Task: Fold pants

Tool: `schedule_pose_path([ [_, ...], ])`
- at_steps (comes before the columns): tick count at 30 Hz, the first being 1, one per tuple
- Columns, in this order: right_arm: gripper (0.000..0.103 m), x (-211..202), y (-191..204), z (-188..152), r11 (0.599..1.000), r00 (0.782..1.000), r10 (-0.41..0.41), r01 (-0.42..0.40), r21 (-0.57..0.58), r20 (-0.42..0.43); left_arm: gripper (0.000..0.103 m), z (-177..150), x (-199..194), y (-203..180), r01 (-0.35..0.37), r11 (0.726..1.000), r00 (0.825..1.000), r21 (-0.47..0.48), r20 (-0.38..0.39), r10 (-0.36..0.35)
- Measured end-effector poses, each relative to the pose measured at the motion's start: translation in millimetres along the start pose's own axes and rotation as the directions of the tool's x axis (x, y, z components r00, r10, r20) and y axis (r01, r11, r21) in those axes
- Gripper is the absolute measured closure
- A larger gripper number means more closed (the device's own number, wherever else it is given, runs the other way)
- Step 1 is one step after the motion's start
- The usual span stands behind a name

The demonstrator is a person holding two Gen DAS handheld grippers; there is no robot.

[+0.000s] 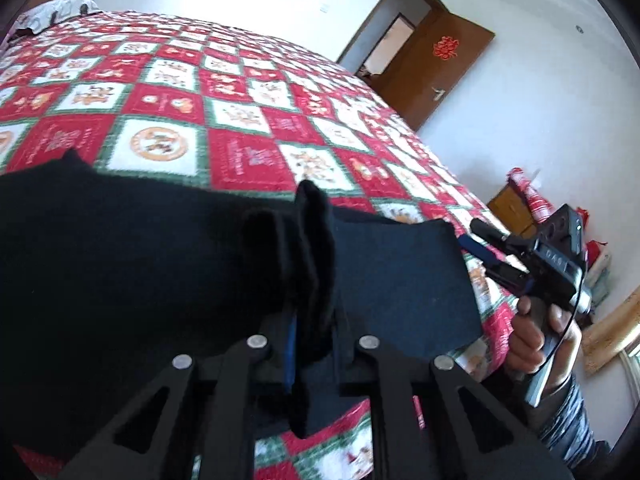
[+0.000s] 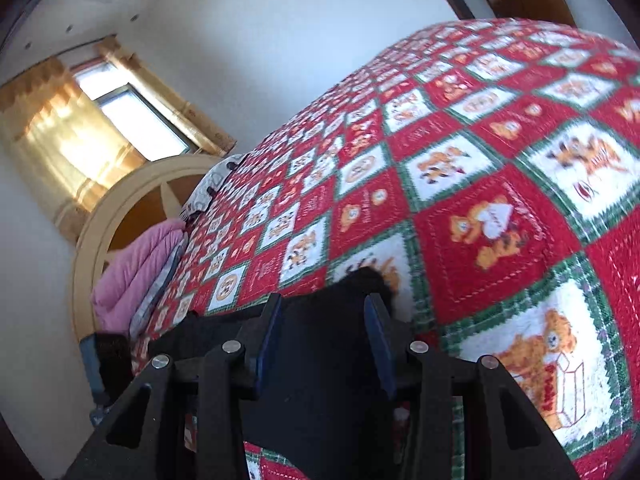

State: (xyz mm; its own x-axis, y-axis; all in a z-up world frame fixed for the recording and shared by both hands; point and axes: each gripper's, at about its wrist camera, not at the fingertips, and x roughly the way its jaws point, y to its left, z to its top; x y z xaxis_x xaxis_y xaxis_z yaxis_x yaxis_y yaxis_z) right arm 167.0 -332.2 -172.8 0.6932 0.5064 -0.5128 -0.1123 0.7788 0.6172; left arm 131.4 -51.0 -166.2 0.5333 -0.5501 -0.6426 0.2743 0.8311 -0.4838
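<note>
Dark navy pants [image 1: 120, 264] lie on a red, white and green patchwork bedspread [image 1: 240, 112]. My left gripper [image 1: 316, 280] is shut on a bunched fold of the pants, which sticks up between its fingers. My right gripper [image 2: 324, 320] has its jaws apart with pants cloth [image 2: 320, 360] lying between them, at the pants' edge on the bedspread [image 2: 480, 200]. The right gripper also shows in the left wrist view [image 1: 484, 240], held by a hand, its fingertips at the right corner of the pants.
An open brown door [image 1: 432, 60] is past the bed's far side. A wooden cabinet [image 1: 512, 204] with red bags stands by the wall. A pink folded blanket [image 2: 136, 272] and a pillow [image 2: 212, 184] sit at the headboard, under a curtained window [image 2: 132, 120].
</note>
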Motion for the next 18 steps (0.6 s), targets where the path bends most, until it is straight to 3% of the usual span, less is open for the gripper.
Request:
schedule_pose_path([
  [4,0.06,2.8,9.0,-0.9,0.996,0.997,0.076,-0.077,-0.038,-0.017,0.089,2.8,14.4,8.9,-0.032,0.999,0.999,-0.02,-0.016,0.032],
  [8,0.06,3.8,36.3,-8.9,0.969,0.979,0.192,-0.199,-0.144,-0.064,0.088,6.7,21.9,1.1,-0.056,0.998,0.998,0.035,-0.006,0.056],
  [9,0.06,6.6,40.7,-12.4,0.966,0.979,0.186,-0.198,-0.163,-0.085,0.088,7.6,23.4,-0.9,-0.065,0.997,0.998,0.052,-0.006,0.065],
  [13,0.06,38.5,31.9,-24.0,0.983,0.983,0.007,-0.041,-0.178,-0.184,0.086,10.8,24.5,0.4,-0.068,0.995,0.998,0.076,0.003,0.068],
  [18,0.06,39.7,16.9,-19.4,0.993,0.983,0.028,-0.048,-0.11,-0.179,0.074,9.5,17.7,4.8,-0.055,0.998,0.998,0.044,0.031,0.053],
])
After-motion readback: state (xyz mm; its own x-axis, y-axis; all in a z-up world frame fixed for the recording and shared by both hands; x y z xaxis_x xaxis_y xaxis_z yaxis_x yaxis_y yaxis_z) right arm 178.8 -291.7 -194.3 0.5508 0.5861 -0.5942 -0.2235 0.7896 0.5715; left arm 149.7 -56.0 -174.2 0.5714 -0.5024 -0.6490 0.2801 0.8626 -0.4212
